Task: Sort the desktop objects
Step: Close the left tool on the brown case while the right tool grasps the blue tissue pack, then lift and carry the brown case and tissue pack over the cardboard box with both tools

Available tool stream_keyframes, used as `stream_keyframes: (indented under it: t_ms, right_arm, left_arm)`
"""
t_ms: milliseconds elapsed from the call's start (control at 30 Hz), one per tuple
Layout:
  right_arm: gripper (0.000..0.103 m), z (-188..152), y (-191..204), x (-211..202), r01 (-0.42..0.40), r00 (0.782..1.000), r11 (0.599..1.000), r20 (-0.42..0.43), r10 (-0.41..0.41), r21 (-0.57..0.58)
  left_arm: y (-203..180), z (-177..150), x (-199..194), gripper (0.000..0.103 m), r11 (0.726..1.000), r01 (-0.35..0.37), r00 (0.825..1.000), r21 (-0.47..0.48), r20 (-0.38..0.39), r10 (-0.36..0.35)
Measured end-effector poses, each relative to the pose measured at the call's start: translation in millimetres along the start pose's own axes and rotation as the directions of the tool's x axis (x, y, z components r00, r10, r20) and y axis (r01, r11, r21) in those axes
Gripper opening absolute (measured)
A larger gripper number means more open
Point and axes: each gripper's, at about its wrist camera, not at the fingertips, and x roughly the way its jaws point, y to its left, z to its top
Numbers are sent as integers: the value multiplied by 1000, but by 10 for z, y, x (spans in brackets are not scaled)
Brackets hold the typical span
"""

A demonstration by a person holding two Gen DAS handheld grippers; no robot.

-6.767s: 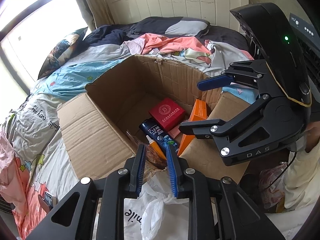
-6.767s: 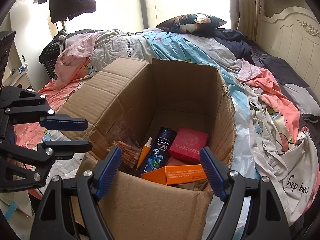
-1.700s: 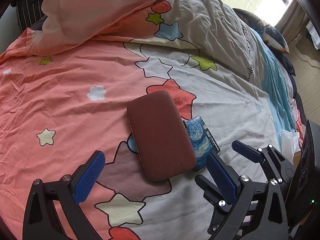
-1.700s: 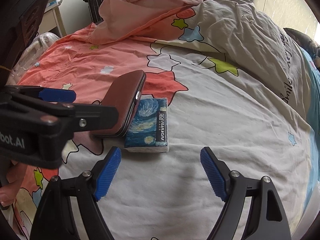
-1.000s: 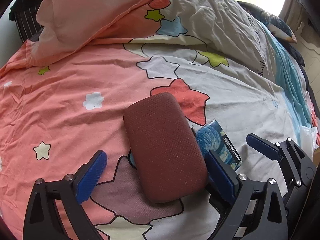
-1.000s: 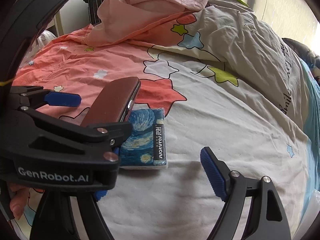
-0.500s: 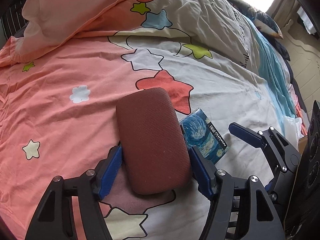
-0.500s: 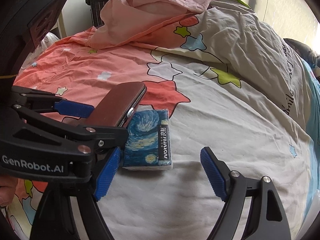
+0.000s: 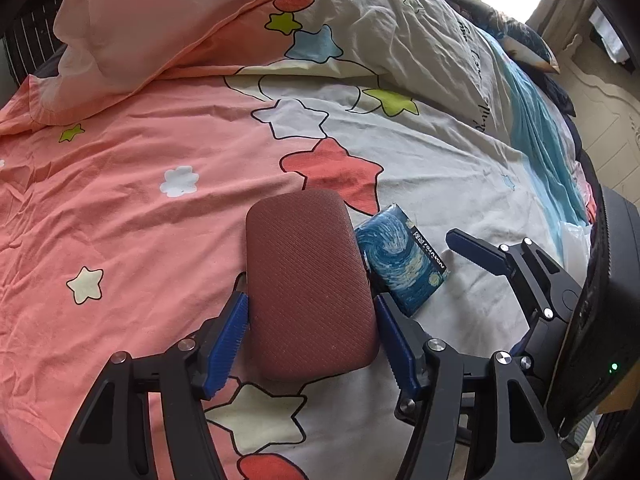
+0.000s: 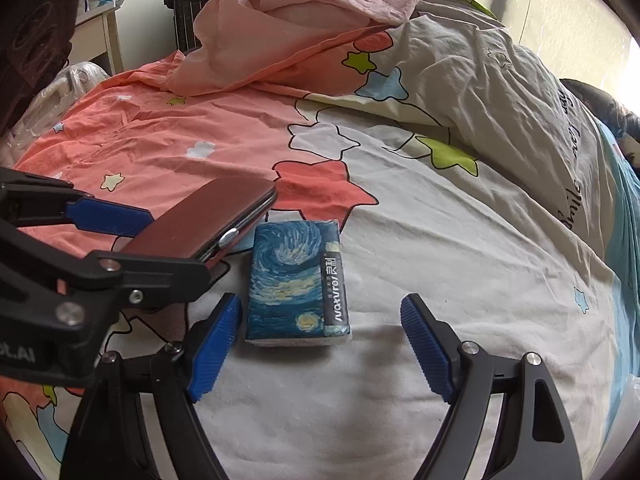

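Note:
A brown textured case [image 9: 308,280] lies on the star-print bedsheet [image 9: 140,208]. My left gripper [image 9: 310,308] has its blue pads against both long sides of the case, and its jaws are still closing. In the right wrist view the case [image 10: 208,224] sits tilted in the left gripper [image 10: 160,248], far end raised. Beside it on the right lies a blue swirl-print tissue pack [image 9: 400,264]. My right gripper [image 10: 320,316] stands open just short of the tissue pack [image 10: 296,280], touching nothing. One of its fingers [image 9: 476,250] shows in the left wrist view.
A crumpled pink quilt [image 10: 304,12] is heaped at the far side of the bed. A wooden desk [image 10: 96,28] and a plastic bag [image 10: 72,76] stand past the bed's left edge. A dark pillow [image 9: 516,36] and a white headboard [image 9: 608,120] lie far right.
The left jaws have come in from wide apart until their pads meet the sides of the brown case, and the case's far end has tipped up. The right gripper has stayed put.

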Motion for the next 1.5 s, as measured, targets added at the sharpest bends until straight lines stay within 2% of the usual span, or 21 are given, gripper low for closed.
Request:
stream_keyframes:
  t_ms: [133, 167, 200, 267, 400, 533, 767, 1067, 1500]
  right_arm:
    - [79, 26, 35, 15, 17, 1000, 1000, -3, -17, 5]
    - [76, 32, 45, 15, 16, 1000, 1000, -3, -16, 4]
    - [60, 36, 53, 26, 4, 1000, 1000, -14, -4, 7]
    - [42, 47, 46, 29, -69, 997, 997, -32, 70, 45]
    - [42, 52, 117, -41, -49, 998, 998, -44, 51, 33]
    - [42, 31, 86, -247, -116, 992, 990, -35, 119, 81]
    - [42, -56, 157, -688, -164, 985, 981, -34, 168, 107]
    - [42, -245, 206, -1104, -144, 989, 982, -24, 148, 119]
    - [42, -392, 73, -1589, -119, 993, 982, 23, 117, 146]
  left_arm:
    - [4, -65, -119, 65, 1000, -5, 1000, 19, 8, 5]
    - [4, -86, -141, 65, 1000, -9, 1000, 24, 9, 9]
    - [2, -111, -162, 65, 999, -13, 1000, 31, 10, 13]
    - [-3, -166, -195, 65, 999, -19, 1000, 45, 10, 18]
    - [-1, -271, -277, 65, 998, -23, 1000, 63, 14, 22]
    - [9, -368, -436, 65, 997, -21, 999, 80, 32, 19]
    - [-30, -542, -708, 63, 995, -4, 999, 99, 53, -1]
    - [-203, -784, -949, 63, 991, 32, 998, 129, 57, -39]
    - [-584, -961, -1302, 63, 981, 19, 996, 194, 77, -35]
